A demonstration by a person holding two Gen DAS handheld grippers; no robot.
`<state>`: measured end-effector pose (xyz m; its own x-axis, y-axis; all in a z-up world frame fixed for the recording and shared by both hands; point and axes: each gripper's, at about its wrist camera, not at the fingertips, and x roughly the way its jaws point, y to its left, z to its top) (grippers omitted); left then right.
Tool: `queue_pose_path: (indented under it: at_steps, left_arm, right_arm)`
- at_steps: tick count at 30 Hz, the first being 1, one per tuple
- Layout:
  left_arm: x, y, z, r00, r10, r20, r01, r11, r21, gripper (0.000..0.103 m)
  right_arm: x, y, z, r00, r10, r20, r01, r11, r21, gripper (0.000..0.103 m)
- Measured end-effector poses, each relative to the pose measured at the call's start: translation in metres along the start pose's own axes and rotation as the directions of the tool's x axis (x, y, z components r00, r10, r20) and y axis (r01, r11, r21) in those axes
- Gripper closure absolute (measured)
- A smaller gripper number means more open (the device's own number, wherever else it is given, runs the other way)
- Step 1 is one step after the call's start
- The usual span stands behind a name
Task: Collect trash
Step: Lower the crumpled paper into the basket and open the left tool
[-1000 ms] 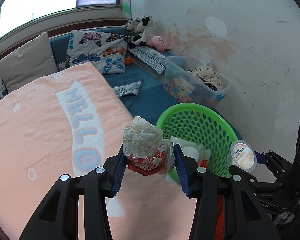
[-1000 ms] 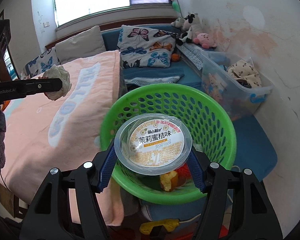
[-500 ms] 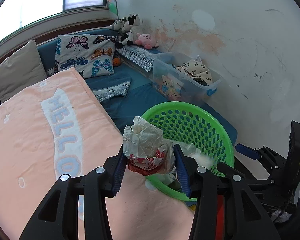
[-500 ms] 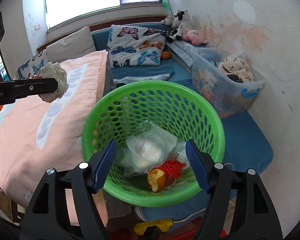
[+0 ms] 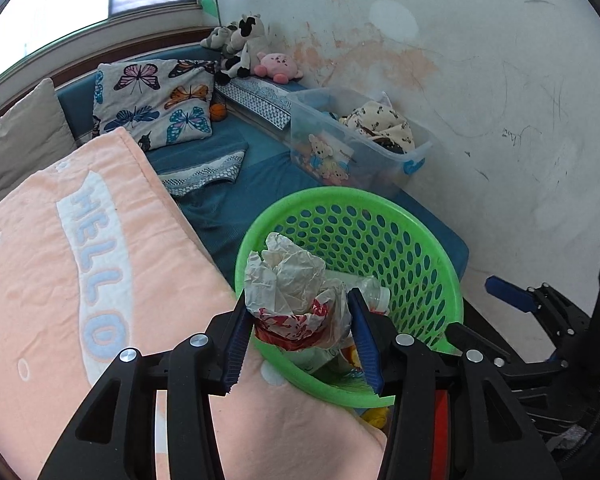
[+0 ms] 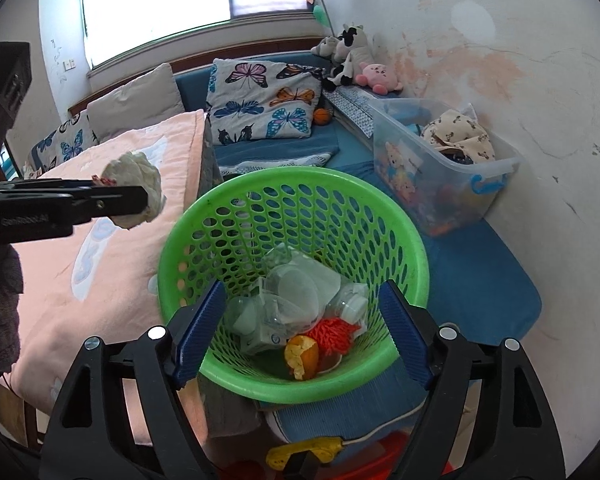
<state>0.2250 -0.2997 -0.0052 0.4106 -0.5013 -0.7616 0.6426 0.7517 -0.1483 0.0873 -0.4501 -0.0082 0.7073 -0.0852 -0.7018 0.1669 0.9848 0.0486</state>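
My left gripper [image 5: 300, 312] is shut on a crumpled white-and-red paper wrapper [image 5: 292, 280] and holds it over the near left rim of the green perforated basket [image 5: 412, 240]. From the right wrist view the wrapper [image 6: 134, 188] hangs just left of the basket [image 6: 380, 208]. My right gripper [image 6: 300, 320] is open and empty above the basket's near side. Inside lie clear plastic cups and bottles [image 6: 300, 292], an orange fluffy thing [image 6: 332, 330] and a fruit peel [image 6: 302, 356].
A pink "HELLO" blanket [image 5: 60, 280] covers the bed at left. A clear storage box [image 6: 452, 168] of clothes and toys stands by the stained wall. Butterfly pillows [image 6: 260, 104] and plush toys [image 6: 356, 60] lie behind. A yellow tool [image 6: 300, 450] lies on the floor below.
My right gripper has opened and dropped the lidded plastic cup into the basket. My left gripper has carried the wrapper right, over the basket's rim.
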Motion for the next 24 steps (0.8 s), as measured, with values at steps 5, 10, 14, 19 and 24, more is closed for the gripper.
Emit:
queue_pose_path:
  at_steps: [5,10,14,19,24]
  left_arm:
    - [0.011,-0.003,0.0,1.0,-0.003,-0.022,0.003,1.0,0.0,0.056]
    - [0.02,-0.008,-0.001,0.999,-0.01,-0.037,0.01,1.0,0.011,0.055]
    - [0.024,-0.011,-0.003,0.999,-0.012,-0.048,0.013,1.0,0.019,0.051]
    - [0.026,-0.014,-0.004,0.998,-0.022,-0.051,0.024,0.999,0.024,0.046]
    - [0.025,-0.014,-0.005,0.998,-0.033,-0.045,0.034,0.999,0.026,0.038]
  right_arm:
    - [-0.004,-0.002,-0.003,1.0,-0.005,0.0,0.005,1.0,0.006,0.022]
    - [-0.006,-0.005,-0.005,1.0,0.001,0.003,-0.001,1.0,0.023,0.021]
    - [-0.006,-0.005,-0.006,1.0,0.003,0.0,-0.003,1.0,0.024,0.021]
    - [-0.006,-0.006,-0.006,1.0,0.004,0.0,-0.004,1.0,0.027,0.021]
    - [-0.005,-0.006,-0.007,1.0,0.003,-0.003,-0.003,1.0,0.029,0.021]
